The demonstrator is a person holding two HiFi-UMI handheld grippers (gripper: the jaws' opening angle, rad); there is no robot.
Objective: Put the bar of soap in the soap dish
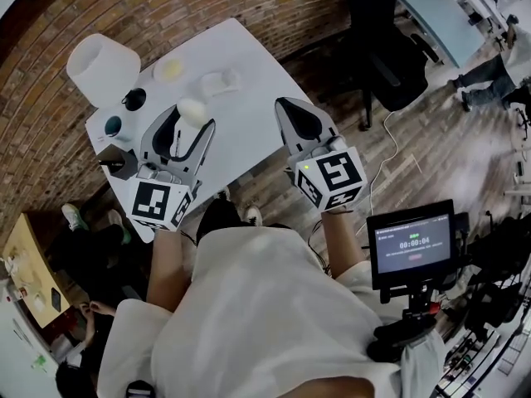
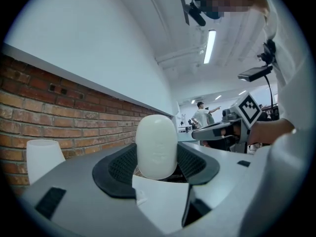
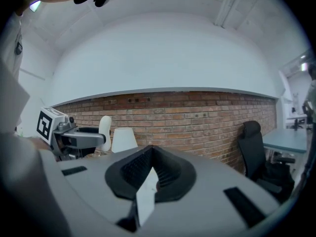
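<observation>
Above the white table point(image 1: 249, 65), my left gripper point(image 1: 195, 116) pinches the smooth white oval bar of soap point(image 2: 156, 146) near the pale shallow soap dish point(image 1: 217, 82) (right gripper point(image 1: 300, 121) closed, empty); tilting carelessly could let it squirt free.

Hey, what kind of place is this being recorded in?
Probably an office or lab workspace: a red brick wall, a black swivel office chair, and a long ceiling strip light.
</observation>
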